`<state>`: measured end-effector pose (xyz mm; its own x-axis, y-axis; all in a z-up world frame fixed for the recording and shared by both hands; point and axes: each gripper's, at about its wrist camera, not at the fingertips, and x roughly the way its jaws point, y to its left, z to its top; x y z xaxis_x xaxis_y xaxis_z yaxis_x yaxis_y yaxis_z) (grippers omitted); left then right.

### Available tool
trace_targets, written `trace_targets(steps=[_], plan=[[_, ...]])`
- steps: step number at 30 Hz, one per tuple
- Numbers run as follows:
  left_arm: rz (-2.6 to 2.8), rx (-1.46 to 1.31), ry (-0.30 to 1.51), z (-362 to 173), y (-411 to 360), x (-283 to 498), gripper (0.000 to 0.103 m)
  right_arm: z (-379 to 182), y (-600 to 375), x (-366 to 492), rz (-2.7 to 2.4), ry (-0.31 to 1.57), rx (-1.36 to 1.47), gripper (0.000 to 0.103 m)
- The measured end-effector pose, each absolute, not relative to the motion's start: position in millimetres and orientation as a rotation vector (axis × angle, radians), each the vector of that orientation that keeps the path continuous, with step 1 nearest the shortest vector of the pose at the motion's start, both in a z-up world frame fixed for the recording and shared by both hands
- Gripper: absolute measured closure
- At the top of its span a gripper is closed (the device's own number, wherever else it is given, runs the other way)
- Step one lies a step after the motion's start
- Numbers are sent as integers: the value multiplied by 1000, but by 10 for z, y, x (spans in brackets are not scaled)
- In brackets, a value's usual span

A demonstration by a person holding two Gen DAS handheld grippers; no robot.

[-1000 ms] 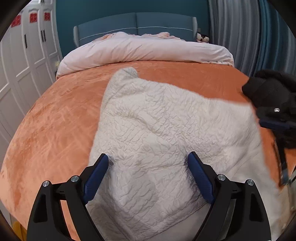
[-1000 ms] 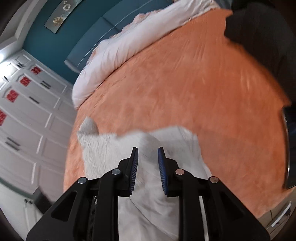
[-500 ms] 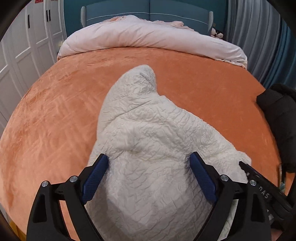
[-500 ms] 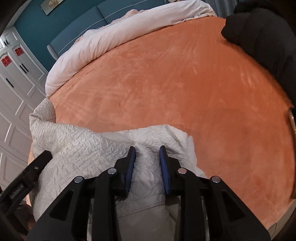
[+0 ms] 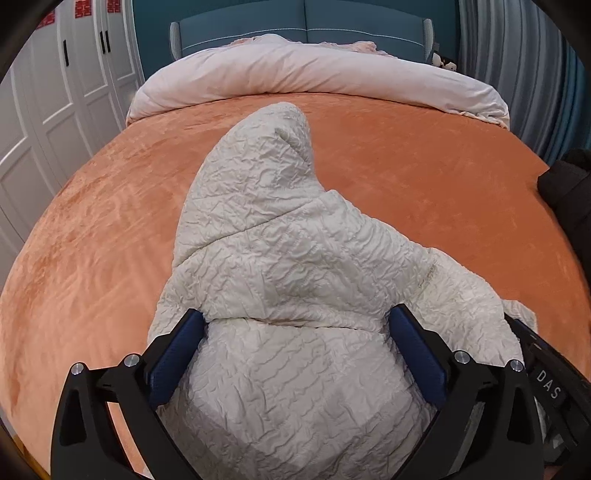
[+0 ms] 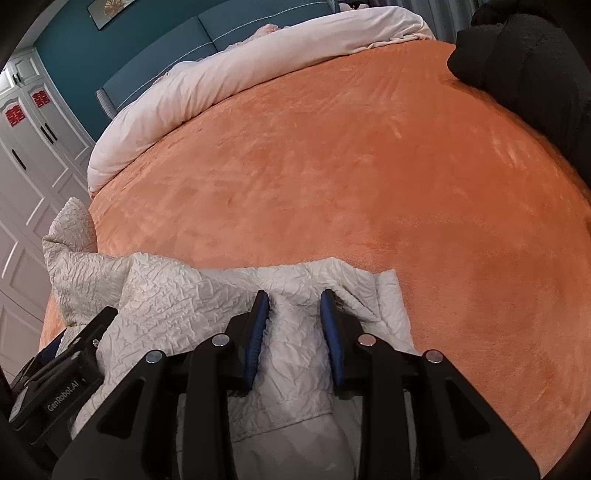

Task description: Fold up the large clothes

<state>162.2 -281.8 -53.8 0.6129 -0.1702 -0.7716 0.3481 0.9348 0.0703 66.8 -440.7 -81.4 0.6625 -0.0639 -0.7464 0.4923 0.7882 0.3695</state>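
A cream quilted garment lies bunched on the near part of an orange bedspread, one narrow end, seemingly a sleeve, reaching toward the far side of the bed. The left gripper stands over its near bulk with jaws spread wide, having just been opening; the fabric lies between the blue pads, and whether it presses on them cannot be told, though no pinch shows. In the right wrist view, the right gripper sits at the garment's right-hand edge, jaws narrow and opening a little, with a ridge of the cream cloth gathered between the two pads; whether they pinch it or merely straddle it cannot be told. The left tool's black body shows at the near left of that view, just beside the fabric. A pale duvet is heaped along the far end of the bed before a blue headboard. A black garment lies at the far right, well apart from the cream one. White wardrobe doors stand at the left.
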Motion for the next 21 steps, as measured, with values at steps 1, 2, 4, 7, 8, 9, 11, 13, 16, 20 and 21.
trace_targets(steps=[1,2,4,7,8,9,11,13,16,20,21], plan=[[-295,232,862,-545,-2832,1625,5,-824,-4416,674,-334,796,596,76],[-294,235,863,-535,-2834,1628,5,-821,-4422,681,-330,803,597,76],[-307,227,875,-492,-2810,1633,5,-785,-4458,701,-301,836,601,75],[-371,188,904,-255,-2643,1590,7,-447,-4613,547,-209,909,657,73],[-401,167,910,-124,-2524,1507,7,-228,-4670,336,-151,887,668,73],[-420,148,916,-33,-2423,1435,7,-74,-4684,153,-102,878,649,66],[-470,96,941,151,-2169,1211,7,178,-4619,-309,-12,900,543,55],[-510,90,965,249,-1960,917,7,201,-4497,-664,58,953,490,54],[-535,137,980,221,-1856,531,7,-63,-4184,-1070,116,1073,464,54],[-526,200,1025,-19,-1863,231,6,-314,-3851,-1123,121,1093,375,54],[-519,185,1034,-40,-1841,223,6,-328,-3820,-1104,104,1086,370,54]])
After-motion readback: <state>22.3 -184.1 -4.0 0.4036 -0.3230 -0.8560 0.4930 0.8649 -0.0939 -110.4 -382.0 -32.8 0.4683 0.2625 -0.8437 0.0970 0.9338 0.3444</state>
